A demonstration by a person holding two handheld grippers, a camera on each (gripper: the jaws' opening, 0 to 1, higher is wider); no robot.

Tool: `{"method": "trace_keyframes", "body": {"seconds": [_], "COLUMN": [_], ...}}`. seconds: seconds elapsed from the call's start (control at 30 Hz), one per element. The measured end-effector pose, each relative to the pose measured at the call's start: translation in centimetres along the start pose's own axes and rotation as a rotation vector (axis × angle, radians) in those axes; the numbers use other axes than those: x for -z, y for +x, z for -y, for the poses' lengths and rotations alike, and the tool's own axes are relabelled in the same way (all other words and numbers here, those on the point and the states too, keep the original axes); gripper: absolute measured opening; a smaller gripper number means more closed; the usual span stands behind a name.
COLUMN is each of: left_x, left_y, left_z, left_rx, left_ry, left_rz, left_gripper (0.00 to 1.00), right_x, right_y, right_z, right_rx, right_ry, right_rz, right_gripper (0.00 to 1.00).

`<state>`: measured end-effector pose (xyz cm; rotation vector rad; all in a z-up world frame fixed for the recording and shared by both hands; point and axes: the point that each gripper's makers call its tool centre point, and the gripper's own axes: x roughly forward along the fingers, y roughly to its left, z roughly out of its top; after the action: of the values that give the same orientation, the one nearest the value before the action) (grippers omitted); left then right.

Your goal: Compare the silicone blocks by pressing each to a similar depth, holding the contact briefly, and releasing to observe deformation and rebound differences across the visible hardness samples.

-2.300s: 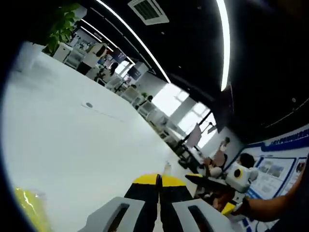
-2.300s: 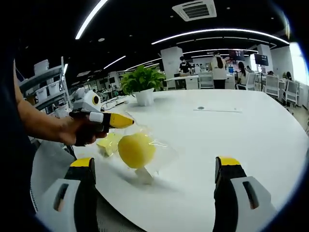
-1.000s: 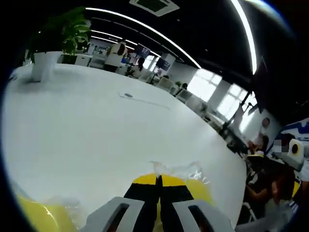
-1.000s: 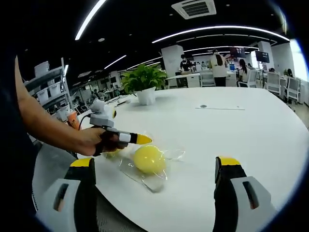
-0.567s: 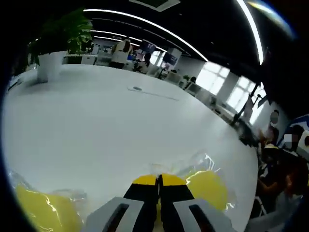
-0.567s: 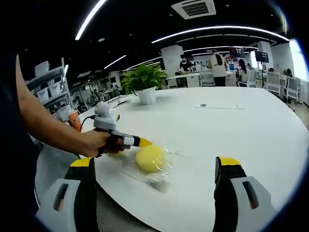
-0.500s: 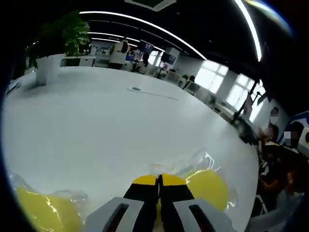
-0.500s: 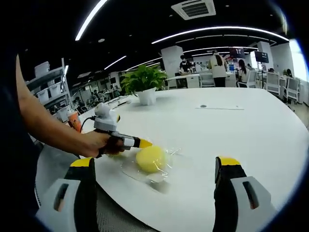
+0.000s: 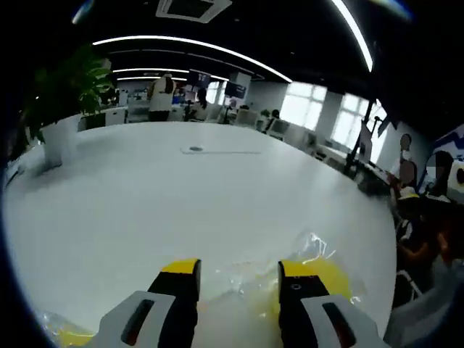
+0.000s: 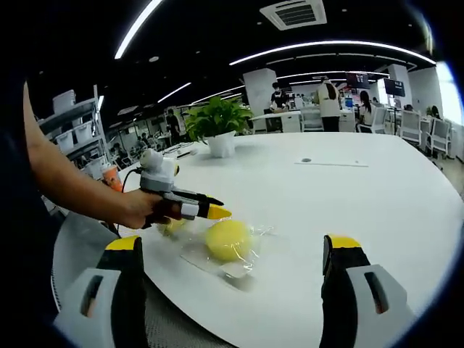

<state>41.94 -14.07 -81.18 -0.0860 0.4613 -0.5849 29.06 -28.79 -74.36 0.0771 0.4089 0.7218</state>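
Long ceiling light strips (image 10: 326, 47) and bright windows (image 9: 308, 109) light the room, while the ceiling itself stays dark. The white table (image 9: 145, 188) glares pale and washed out, with only faint shadows under the bagged yellow block (image 10: 228, 239). Both views bend strongly toward the edges, and the left gripper view is soft and hazy.

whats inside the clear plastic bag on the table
The clear plastic bag holds a round yellow silicone block. It lies on the white table, just beyond the left gripper. The block's underside is hidden.
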Motion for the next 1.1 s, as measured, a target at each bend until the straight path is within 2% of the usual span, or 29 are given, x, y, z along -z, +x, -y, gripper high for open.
{"method": "trace_keyframes", "body": {"seconds": [0.07, 0.23, 0.27, 0.37, 0.43, 0.47, 0.6, 0.67, 0.73, 0.87, 1.0, 1.1], "left_x": [-2.1, -6.4, -6.8, -8.2, -8.8, -9.0, -8.6, -8.2, -6.9, -4.1, -1.3, 0.1], "left_y": [-0.8, -4.1, -5.4, -8.7, -10.6, -12.1, -15.8, -17.3, -18.9, -21.5, -23.3, -25.3], "left_z": [0.7, 1.5, 1.4, 0.6, -0.4, -1.6, -5.2, -6.2, -7.6, -9.5, -10.3, -10.9], "left_rx": [0.051, 0.188, 0.219, 0.265, 0.262, 0.242, 0.172, 0.145, 0.102, 0.035, -0.005, -0.035], "left_ry": [0.006, 0.072, 0.102, 0.12, 0.133, 0.188, 0.199, 0.198, 0.204, 0.155, 0.148, 0.111], "left_rz": [0.051, 0.126, 0.113, 0.134, 0.14, 0.143, 0.125, 0.132, 0.118, 0.115, 0.083, 0.099], "left_gripper": [0.73, 0.99, 0.99, 1.0, 1.0, 1.0, 1.0, 1.0, 1.0, 1.0, 1.0, 1.0], "right_x": [0.1, -1.2, -1.5, -1.6, -1.8, -2.1, -2.3, -2.0, -1.9, -2.2, -2.0, -1.0], "right_y": [0.2, 0.4, 0.5, 0.9, 1.1, 1.2, 1.3, 1.4, 1.4, 1.1, 0.7, 0.2], "right_z": [0.2, 0.5, 0.8, 1.5, 1.9, 2.0, 2.4, 2.4, 2.2, 1.7, 1.6, 1.7], "right_rx": [0.005, 0.017, 0.02, 0.034, 0.043, 0.049, 0.052, 0.046, 0.038, 0.042, 0.054, 0.073], "right_ry": [0.011, -0.011, -0.02, -0.04, -0.062, -0.067, -0.067, -0.065, -0.07, -0.062, -0.06, -0.053], "right_rz": [-0.001, 0.007, 0.012, 0.008, -0.001, 0.007, 0.003, -0.007, -0.013, 0.0, 0.017, 0.008], "right_gripper": [0.96, 0.96, 0.96, 0.96, 0.96, 0.96, 0.96, 0.96, 0.96, 0.96, 0.96, 0.96]}}
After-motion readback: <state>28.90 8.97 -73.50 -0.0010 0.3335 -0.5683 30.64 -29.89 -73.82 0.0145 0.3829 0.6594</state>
